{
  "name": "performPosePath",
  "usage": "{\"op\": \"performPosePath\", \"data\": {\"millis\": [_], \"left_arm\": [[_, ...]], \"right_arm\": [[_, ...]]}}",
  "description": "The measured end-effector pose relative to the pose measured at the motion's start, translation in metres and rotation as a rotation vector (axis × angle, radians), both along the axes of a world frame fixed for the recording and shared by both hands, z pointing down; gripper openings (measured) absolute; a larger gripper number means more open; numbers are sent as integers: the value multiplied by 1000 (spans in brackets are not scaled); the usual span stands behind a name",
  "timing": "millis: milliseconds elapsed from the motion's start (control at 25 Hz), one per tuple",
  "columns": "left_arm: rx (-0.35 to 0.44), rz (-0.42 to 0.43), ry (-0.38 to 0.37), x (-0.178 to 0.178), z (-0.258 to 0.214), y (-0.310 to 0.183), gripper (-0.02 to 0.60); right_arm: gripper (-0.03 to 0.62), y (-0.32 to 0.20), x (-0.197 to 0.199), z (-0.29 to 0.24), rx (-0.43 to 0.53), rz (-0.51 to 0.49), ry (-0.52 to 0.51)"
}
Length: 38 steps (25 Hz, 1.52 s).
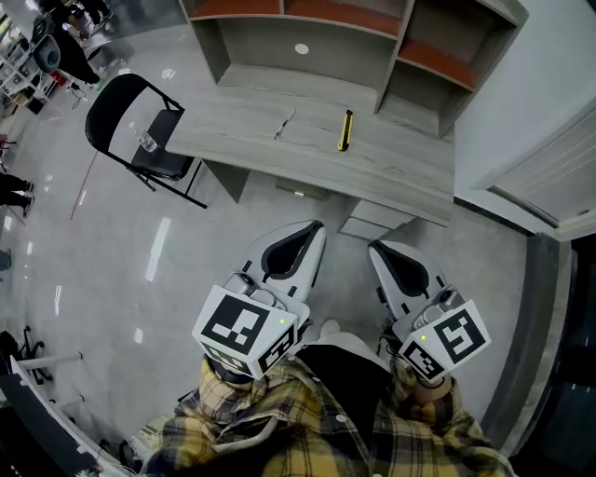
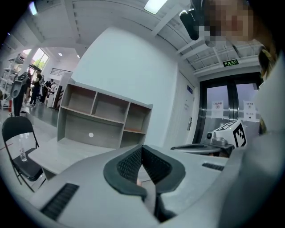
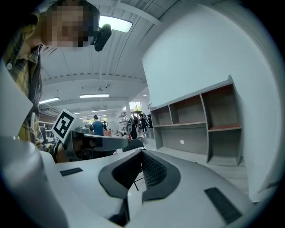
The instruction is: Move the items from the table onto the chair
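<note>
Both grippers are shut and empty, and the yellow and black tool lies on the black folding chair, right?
No: in the head view the yellow and black tool lies on the grey wooden table, not the black folding chair. The rest holds.

Grey wood-grain table (image 1: 400,168), black chair (image 1: 116,107), yellow-and-black tool (image 1: 345,129), yellow plaid shirt (image 1: 233,415), grey shelf (image 1: 270,42) with rust-red boards (image 1: 345,14), pale grey floor (image 1: 140,242).
</note>
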<state>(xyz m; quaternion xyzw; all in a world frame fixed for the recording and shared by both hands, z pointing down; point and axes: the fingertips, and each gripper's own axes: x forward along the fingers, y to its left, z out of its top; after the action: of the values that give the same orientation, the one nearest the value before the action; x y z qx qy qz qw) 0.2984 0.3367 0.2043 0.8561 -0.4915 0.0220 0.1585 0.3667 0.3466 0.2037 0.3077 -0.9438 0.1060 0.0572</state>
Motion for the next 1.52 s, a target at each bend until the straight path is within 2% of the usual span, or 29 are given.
{"op": "performPosePath", "data": {"millis": [280,480,640,840,1040,1320,1520], "left_arm": [[-16,22,-12,-72,5,-73,5],[-63,21,-13,-128,20,-106,5],[-89,30,-4,-156,32,-131,5],[-146,53,23,-160,55,-158,5],[-152,46,14,-161,62,-206,5],[-106,30,1,-159,40,-286,5],[-72,33,-7,-151,28,-328,5]], "right_arm": [[18,-76,-62,7,-21,40,21],[18,-115,-101,20,-59,73,46],[18,-141,-119,28,-75,83,80],[18,-177,-119,39,-109,110,112],[18,-227,-118,51,-134,122,106],[18,-303,-123,37,-101,95,69],[18,-334,-121,32,-84,78,56]]}}
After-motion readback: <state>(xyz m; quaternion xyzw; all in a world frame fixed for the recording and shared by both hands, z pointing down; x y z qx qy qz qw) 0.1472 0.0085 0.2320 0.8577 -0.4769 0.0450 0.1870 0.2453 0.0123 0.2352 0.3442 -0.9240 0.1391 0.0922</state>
